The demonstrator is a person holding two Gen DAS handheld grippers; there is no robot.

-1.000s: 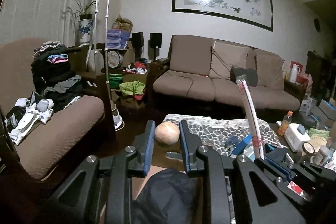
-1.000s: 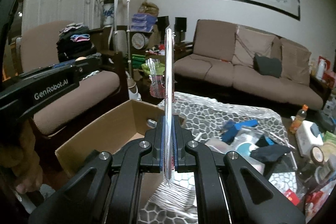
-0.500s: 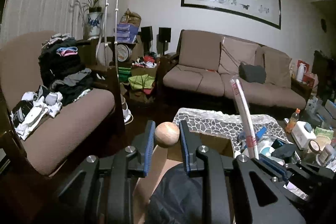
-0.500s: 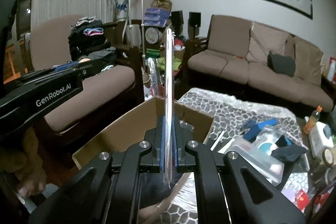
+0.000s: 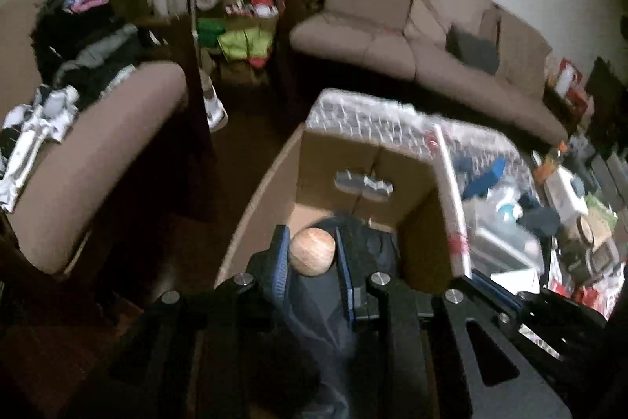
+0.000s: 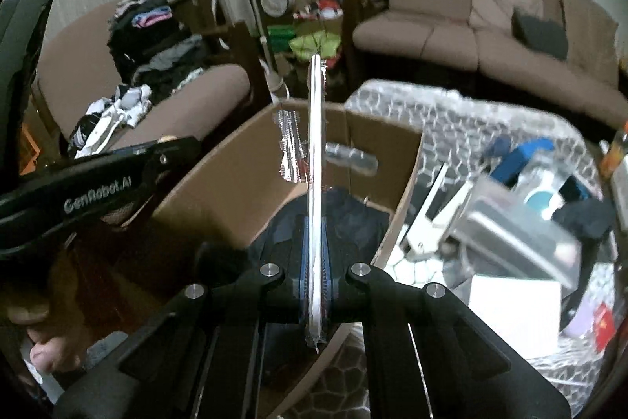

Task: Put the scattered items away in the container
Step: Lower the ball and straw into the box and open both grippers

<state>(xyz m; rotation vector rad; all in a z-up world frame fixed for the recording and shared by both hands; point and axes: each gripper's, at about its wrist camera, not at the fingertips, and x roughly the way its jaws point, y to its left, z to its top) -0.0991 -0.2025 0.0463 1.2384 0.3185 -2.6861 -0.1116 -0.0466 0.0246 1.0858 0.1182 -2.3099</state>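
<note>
Two black claws, one in each of the person's hands, hang tilted down over an open cardboard box [image 5: 353, 163]. Left claw [image 5: 312, 254] has its blue pads pressed on a small round wooden ball [image 5: 313, 251], gripped at its widest part. Right claw [image 6: 314, 258] is nearly fully closed, pinching a long, thin packet in clear wrapping [image 6: 316, 144] that stands straight up from the pads, seen edge-on. Directly beneath both claws, inside the box, lies a dark garment [image 6: 349, 218], and a strip of tape shows on the far inner wall. To the right of the box, a patterned table [image 6: 451, 112] carries more clutter: a blue object, clear plastic cases, white boxes. Judging from this, the step in hand is dropping both items in. To do it well, lower each claw below the box rim before letting go, so the ball lands on the soft garment rather than rolling out, and tip the long packet flat so it lies inside rather than leaning over the edge.
</note>
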